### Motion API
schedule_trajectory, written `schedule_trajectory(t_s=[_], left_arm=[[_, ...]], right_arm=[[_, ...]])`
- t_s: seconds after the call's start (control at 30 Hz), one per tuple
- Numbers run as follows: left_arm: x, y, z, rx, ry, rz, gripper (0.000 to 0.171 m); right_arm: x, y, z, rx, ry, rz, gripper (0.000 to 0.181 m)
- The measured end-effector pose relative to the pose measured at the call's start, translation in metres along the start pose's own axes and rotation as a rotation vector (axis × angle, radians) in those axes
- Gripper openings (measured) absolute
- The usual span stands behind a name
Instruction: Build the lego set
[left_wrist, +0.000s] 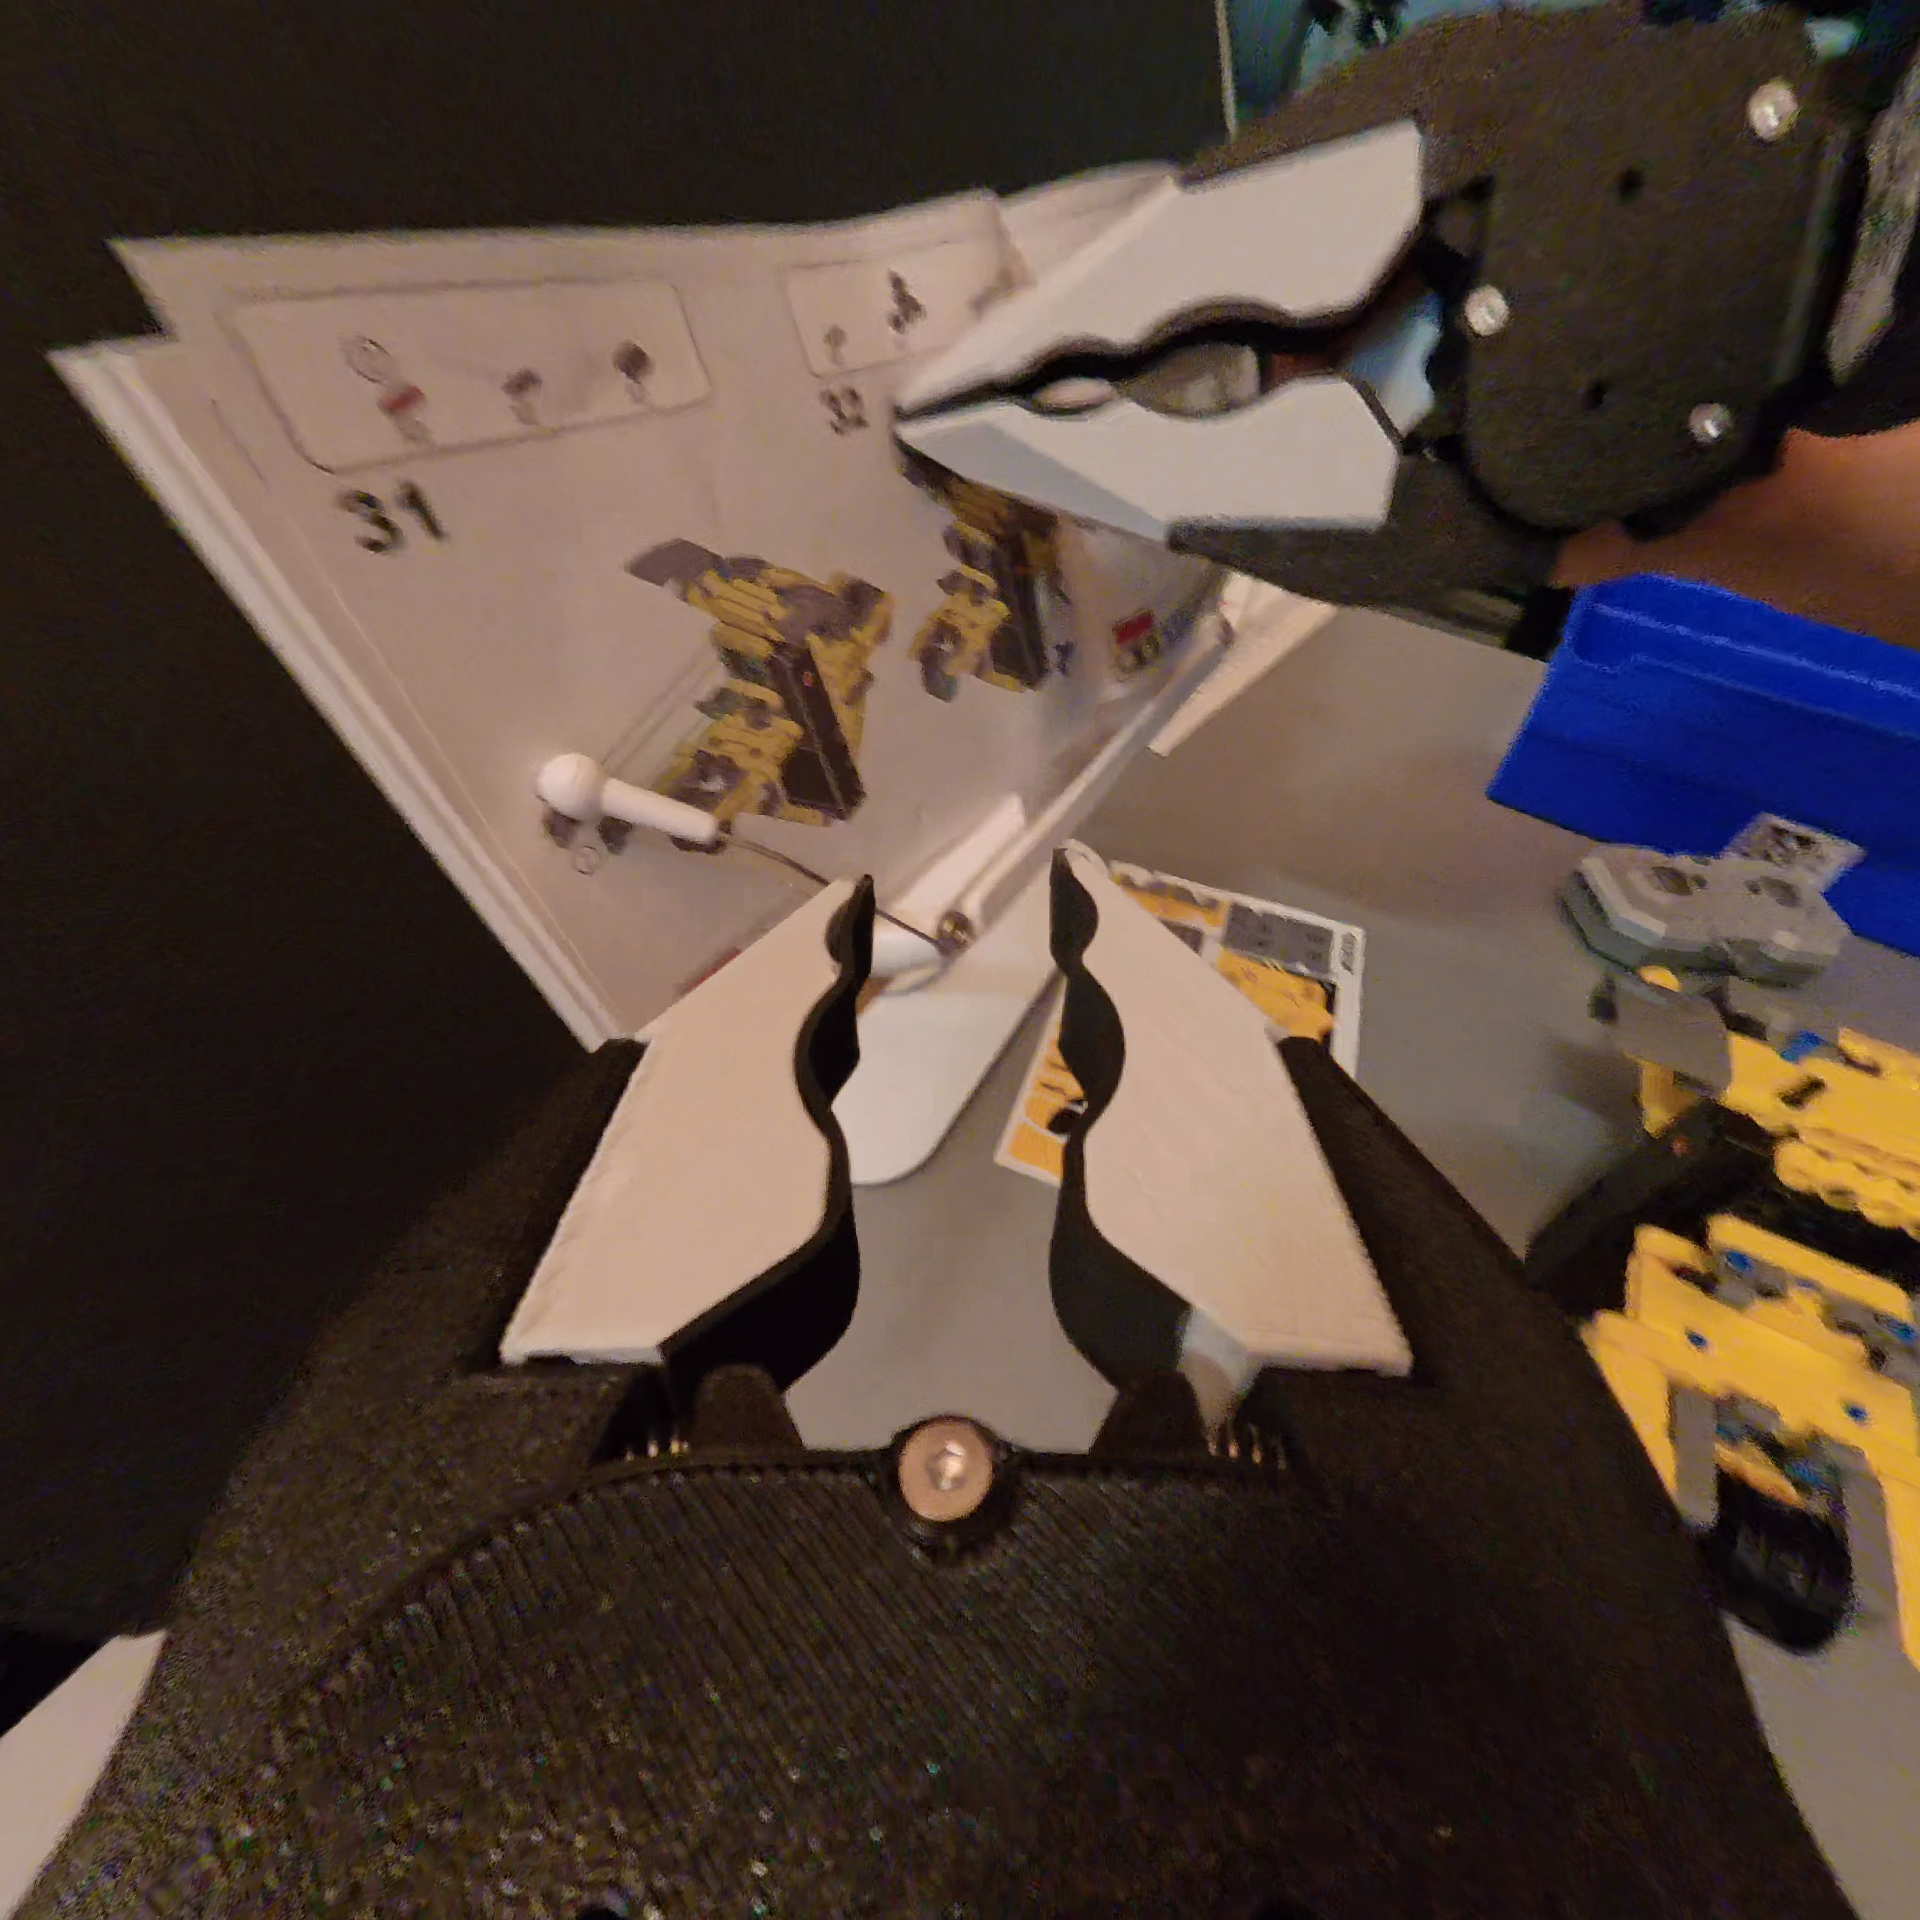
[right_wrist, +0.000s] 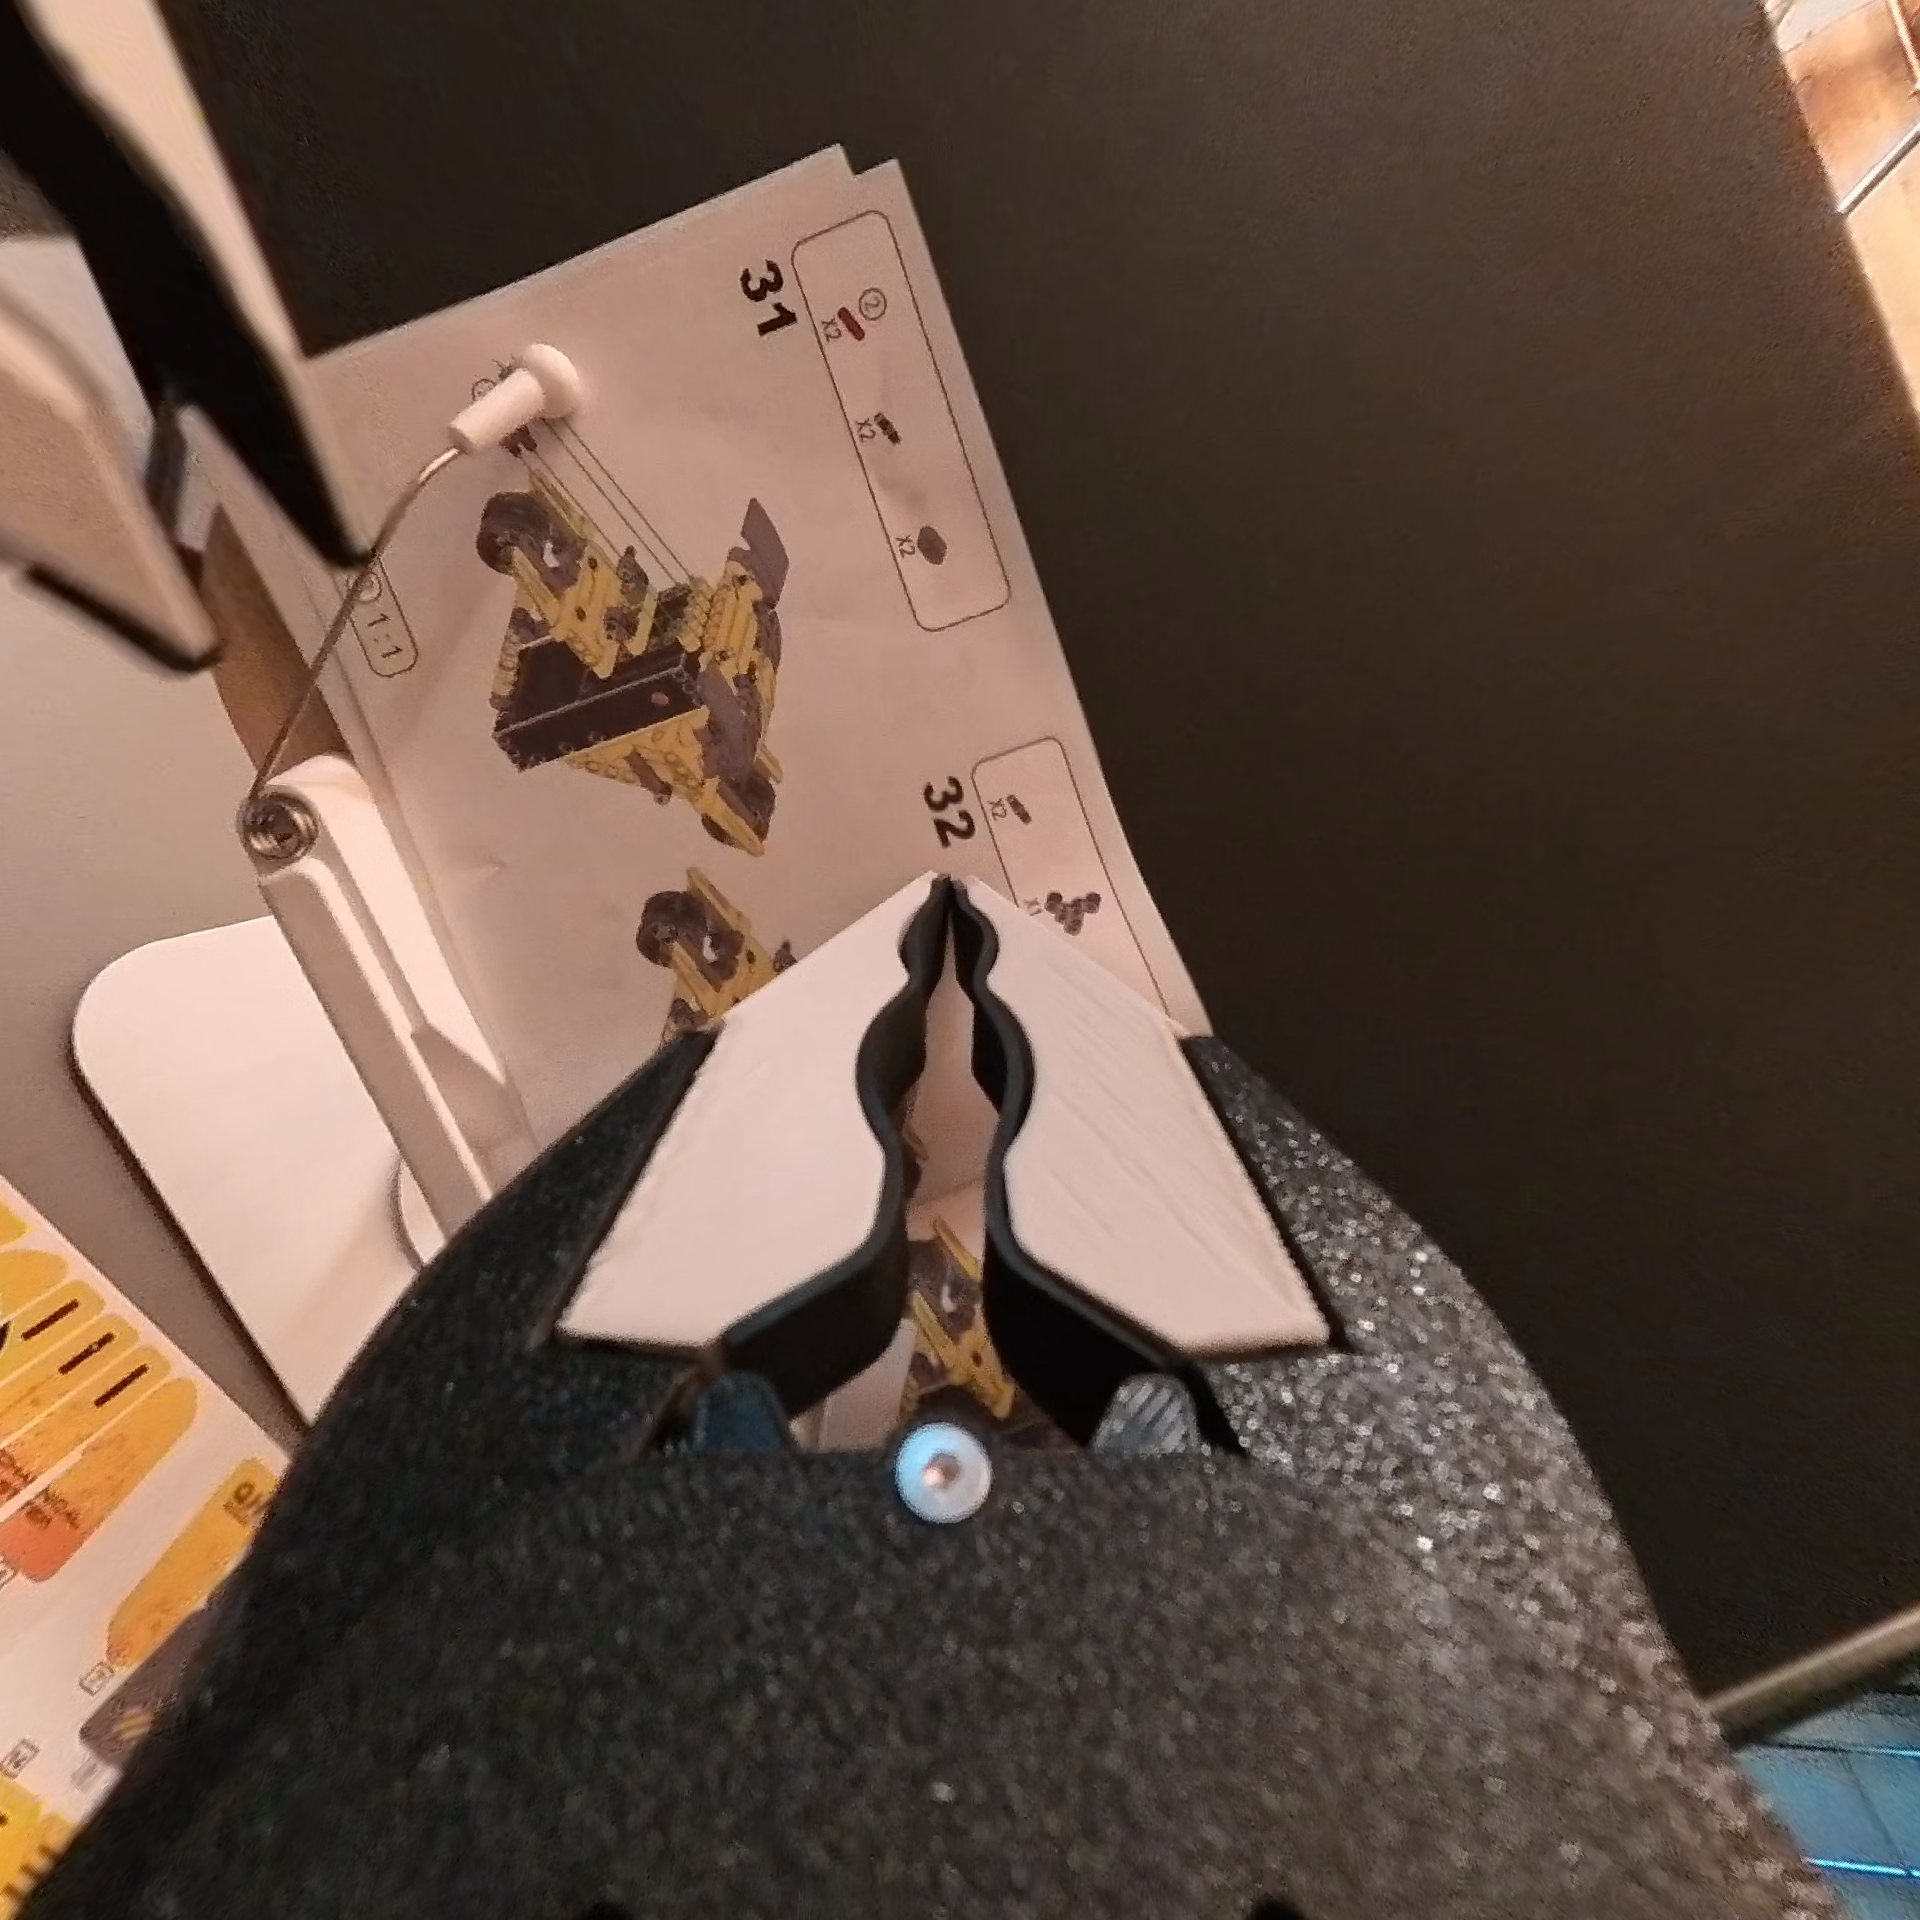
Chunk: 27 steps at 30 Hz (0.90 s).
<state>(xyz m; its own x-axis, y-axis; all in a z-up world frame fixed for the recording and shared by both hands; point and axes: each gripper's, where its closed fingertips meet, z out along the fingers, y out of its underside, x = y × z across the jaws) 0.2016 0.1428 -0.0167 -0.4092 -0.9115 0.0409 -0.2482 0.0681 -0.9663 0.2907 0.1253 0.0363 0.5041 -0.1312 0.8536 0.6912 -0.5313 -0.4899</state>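
An open instruction booklet (left_wrist: 520, 520) leans on a white book stand (left_wrist: 914, 1091) against a black backdrop. A wire page holder with a white cap (left_wrist: 623, 800) presses its left page. My right gripper (right_wrist: 940, 883) is shut on the edge of the booklet's (right_wrist: 644, 468) right page, which curls under it. It also shows in the left wrist view (left_wrist: 906, 421), at the upper right. My left gripper (left_wrist: 961, 883) is open and empty, just in front of the stand's hinge. It shows in the right wrist view (right_wrist: 275, 603), at the upper left, near the holder cap (right_wrist: 520, 395).
A yellow brick vehicle model (left_wrist: 1766, 1247) with a grey round part (left_wrist: 1704, 914) stands to the right on the grey table. A blue bin (left_wrist: 1714, 727) is behind it. A yellow sticker sheet (left_wrist: 1247, 987) lies by the stand base (right_wrist: 229, 1091). The tips of one gripper are about 11 centimetres away from the tips of the other.
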Motion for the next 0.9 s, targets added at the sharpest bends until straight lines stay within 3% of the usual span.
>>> schedule_trajectory(t_s=[0.17,0.6,0.73,0.9], left_arm=[[-0.001,0.01,0.006,-0.041,0.002,-0.003,0.039],[-0.01,0.007,-0.003,-0.033,-0.039,0.012,0.032],[0.001,-0.009,-0.017,-0.005,-0.047,0.051,0.028],[0.014,-0.018,-0.029,-0.003,-0.126,0.1,0.019]], right_arm=[[0.0,0.0,0.002,0.025,-0.003,0.012,0.0],[-0.001,-0.004,-0.004,-0.023,-0.073,0.132,0.0],[0.0,-0.029,-0.043,0.04,-0.133,0.339,0.009],[0.0,-0.06,-0.139,0.209,-0.126,0.562,0.011]])
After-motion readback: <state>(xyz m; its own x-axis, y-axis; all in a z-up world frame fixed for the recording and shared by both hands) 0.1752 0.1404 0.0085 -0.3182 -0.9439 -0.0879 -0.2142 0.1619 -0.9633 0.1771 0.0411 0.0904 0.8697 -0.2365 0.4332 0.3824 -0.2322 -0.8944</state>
